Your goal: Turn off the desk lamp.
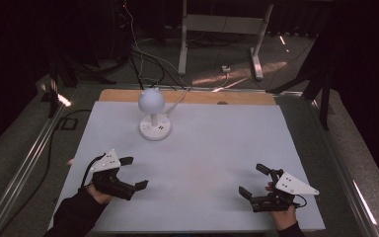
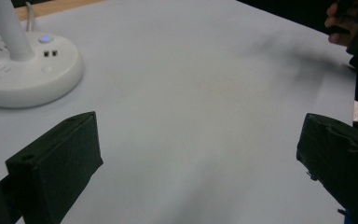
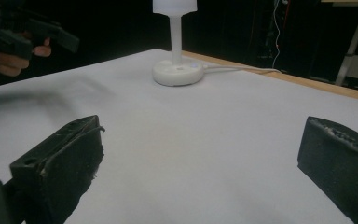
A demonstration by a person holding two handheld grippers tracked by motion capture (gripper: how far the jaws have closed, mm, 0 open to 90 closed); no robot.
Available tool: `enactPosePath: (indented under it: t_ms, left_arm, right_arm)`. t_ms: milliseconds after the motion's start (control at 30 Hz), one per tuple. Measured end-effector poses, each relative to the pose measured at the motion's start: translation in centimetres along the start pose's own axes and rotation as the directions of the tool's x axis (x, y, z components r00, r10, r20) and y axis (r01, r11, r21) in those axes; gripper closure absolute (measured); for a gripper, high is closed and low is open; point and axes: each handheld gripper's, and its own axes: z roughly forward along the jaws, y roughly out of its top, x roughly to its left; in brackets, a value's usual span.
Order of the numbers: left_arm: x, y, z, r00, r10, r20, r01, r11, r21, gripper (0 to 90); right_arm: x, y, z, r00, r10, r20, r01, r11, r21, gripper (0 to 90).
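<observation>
A white desk lamp with a round head (image 1: 151,101) stands on a round base (image 1: 155,129) at the back left of the light grey table mat (image 1: 212,143). The base has a small blue light and sockets (image 2: 28,70), and it also rises ahead in the right gripper view (image 3: 177,72). My left gripper (image 1: 134,173) rests near the front left, open, with nothing between its jaws (image 2: 196,135). My right gripper (image 1: 253,180) sits near the front right, also open and holding nothing (image 3: 200,149). Each gripper points toward the middle of the mat.
A white cable (image 1: 177,101) runs from the lamp base off the back wooden edge (image 1: 192,96). Behind the table stand a white frame (image 1: 222,29) and loose floor cables (image 1: 138,54). Metal rails (image 1: 24,163) flank the table.
</observation>
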Motion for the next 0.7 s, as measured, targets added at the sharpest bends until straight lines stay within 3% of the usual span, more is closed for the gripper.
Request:
enactPosePath:
  t_ms: [133, 333, 533, 700]
  left_arm:
    - [-0.2, -1.2, -0.4, 0.9999, -0.01, 0.005, 0.01, 0.9999, 0.001, 0.5]
    - [-0.5, -3.0, -1.1, 0.9991, -0.038, -0.02, 0.038, 0.9993, -0.004, 0.5]
    - [-0.7, -4.3, -2.0, 0.9976, -0.038, -0.058, 0.037, 0.9992, -0.013, 0.5]
    - [-0.6, -5.1, -2.5, 0.9966, -0.055, -0.061, 0.054, 0.9981, -0.029, 0.5]
  right_arm:
    - [0.0, 0.0, 0.0, 1.0, -0.003, 0.0, 0.003, 1.0, 0.002, 0.0]
    - [0.0, 0.0, 0.0, 1.0, -0.002, 0.0, 0.002, 1.0, 0.004, 0.0]
    - [0.0, 0.0, 0.0, 1.0, -0.001, -0.001, 0.001, 1.0, 0.006, 0.0]
    - [-0.1, -0.1, 0.1, 1.0, 0.001, 0.0, -0.001, 1.0, 0.007, 0.0]
